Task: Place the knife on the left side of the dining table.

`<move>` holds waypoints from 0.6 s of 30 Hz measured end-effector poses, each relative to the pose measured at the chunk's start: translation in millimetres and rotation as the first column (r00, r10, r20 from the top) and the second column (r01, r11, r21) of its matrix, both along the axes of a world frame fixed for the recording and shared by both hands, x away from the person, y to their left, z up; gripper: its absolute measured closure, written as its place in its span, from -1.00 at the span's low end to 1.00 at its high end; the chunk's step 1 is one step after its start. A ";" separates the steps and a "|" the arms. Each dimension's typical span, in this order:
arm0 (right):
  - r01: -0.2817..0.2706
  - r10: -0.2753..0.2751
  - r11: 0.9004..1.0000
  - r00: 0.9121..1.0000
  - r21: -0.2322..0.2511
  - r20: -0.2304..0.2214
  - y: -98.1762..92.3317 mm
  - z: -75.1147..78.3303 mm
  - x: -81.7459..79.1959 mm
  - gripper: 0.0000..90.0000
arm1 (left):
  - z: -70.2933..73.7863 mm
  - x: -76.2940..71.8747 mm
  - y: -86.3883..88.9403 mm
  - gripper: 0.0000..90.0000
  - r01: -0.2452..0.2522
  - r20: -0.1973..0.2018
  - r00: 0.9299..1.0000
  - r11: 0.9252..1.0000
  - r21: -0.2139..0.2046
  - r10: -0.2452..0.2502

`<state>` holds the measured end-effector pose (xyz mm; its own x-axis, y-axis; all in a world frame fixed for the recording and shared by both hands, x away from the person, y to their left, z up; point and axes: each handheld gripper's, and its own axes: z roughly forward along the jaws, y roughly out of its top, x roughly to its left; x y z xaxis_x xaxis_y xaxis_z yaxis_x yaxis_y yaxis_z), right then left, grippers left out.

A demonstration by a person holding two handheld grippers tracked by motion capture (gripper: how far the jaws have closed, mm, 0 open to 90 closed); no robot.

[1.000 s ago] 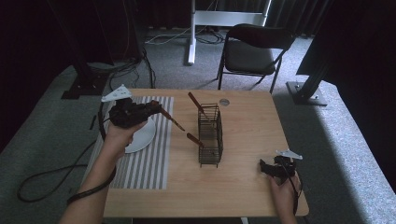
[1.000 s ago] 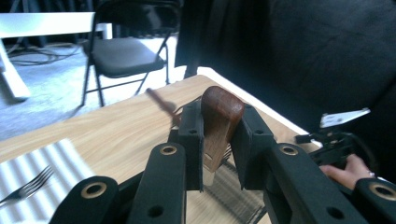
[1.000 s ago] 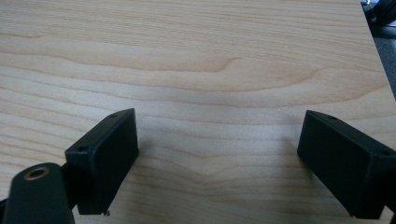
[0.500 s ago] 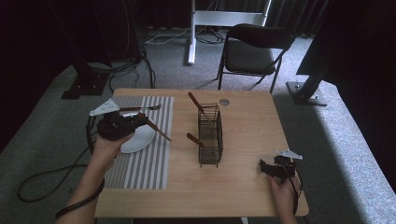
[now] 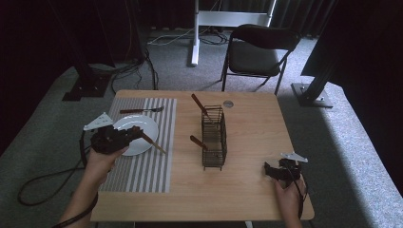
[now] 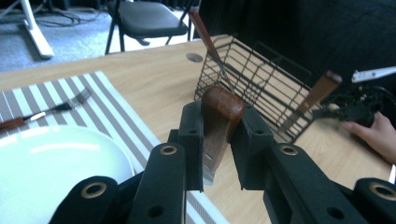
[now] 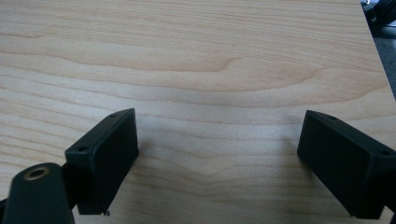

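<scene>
Knife (image 6: 215, 125) with its wooden handle sits clamped in your left gripper (image 5: 124, 137) above the striped placemat (image 5: 152, 161), beside the white plate (image 5: 138, 127) (your right gripper (image 7: 217, 161) rests spread apart on the table (image 7: 196, 56)); farther off stands the wire basket (image 5: 214, 137).

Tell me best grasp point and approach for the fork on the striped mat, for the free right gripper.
Grip the fork at mid-handle, the brown wooden part on its left, coming straight down with jaws across the shaft. It lies flat on the striped placemat behind the white plate, tines pointing right, so only a top approach fits. The right gripper is open, resting near the table's front right corner.
</scene>
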<state>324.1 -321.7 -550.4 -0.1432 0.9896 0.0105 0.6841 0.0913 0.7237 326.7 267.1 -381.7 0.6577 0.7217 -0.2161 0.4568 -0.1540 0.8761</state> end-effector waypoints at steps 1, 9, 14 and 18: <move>0.000 0.000 1.000 1.000 0.000 0.000 0.0 0.0 0.0 -0.74 | -3.1 -3.4 3.8 0.67 0.002 -0.006 1.000 1.000 0.001 -0.002; 0.000 0.000 1.000 1.000 0.000 0.000 0.0 0.0 0.0 -0.74 | -17.4 -12.5 14.3 0.67 -0.008 -0.032 0.999 1.000 -0.001 0.008; 0.000 0.000 1.000 1.000 0.000 0.000 0.0 0.0 0.0 -0.74 | -27.0 -13.4 14.9 0.67 -0.007 -0.049 0.999 1.000 0.002 0.007; 0.000 0.000 1.000 1.000 0.000 0.000 -0.1 0.0 0.1 -0.74 | -33.0 -10.7 14.2 0.67 -0.012 -0.062 0.998 1.000 0.003 0.012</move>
<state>324.2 -321.8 -550.5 -0.1428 0.9897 0.0110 0.6840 0.0907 0.7239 316.0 281.3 -414.7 0.6343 0.7299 -0.2547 0.5124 -0.1502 0.8455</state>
